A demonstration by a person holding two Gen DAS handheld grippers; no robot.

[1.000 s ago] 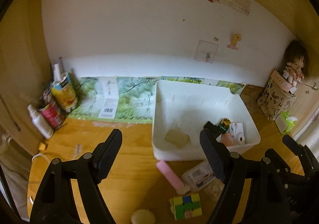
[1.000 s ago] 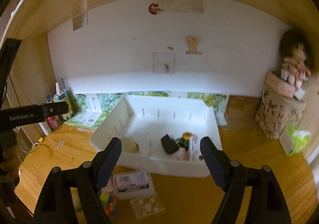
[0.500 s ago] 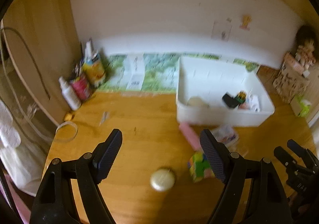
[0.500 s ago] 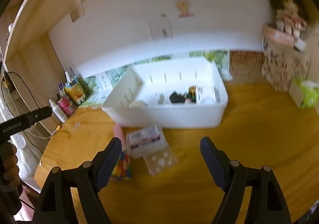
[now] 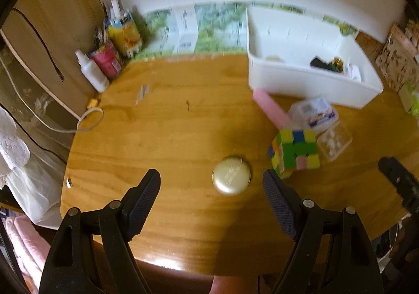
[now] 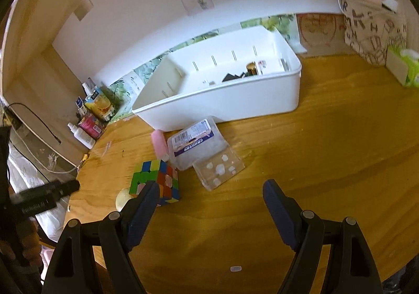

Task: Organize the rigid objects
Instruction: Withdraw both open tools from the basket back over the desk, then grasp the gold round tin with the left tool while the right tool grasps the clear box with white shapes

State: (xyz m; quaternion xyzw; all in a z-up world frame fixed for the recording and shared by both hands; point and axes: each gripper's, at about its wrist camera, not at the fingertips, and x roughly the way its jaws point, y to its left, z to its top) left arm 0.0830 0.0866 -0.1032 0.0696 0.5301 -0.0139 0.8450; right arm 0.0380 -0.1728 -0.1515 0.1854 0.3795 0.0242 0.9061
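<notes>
Wood-grain bench [image 5: 167, 137] fills both views, backed by a white wall, and both grippers hang over its near part with jaws apart and nothing between them. From the left gripper [image 5: 211, 202] outward, the round pale-gold metal tin [image 5: 231, 175] lies just ahead of the fingertips, slightly toward the right finger, so it looks the likeliest first pick. Beyond it sits the multicoloured puzzle cube [image 5: 294, 152], with the pink cylindrical stick [image 5: 271, 108], the clear lidded plastic box with a blue-and-white label [image 5: 313, 113] and the small clear plastic case holding white bits [image 5: 335, 143] bunched close together against the front wall of the white rectangular plastic bin [image 5: 314, 86]. The right gripper [image 6: 210, 199] is aimed at bare wood, the small clear case just ahead and the cube beside its left finger. That bin already holds a few small items at one end, which suggests the loose pieces are gathered there for dropping in. Open bench lies left of the tin; the rounded near edge is close below both grippers, and bottles [image 5: 91, 74] crowd the far left corner.
</notes>
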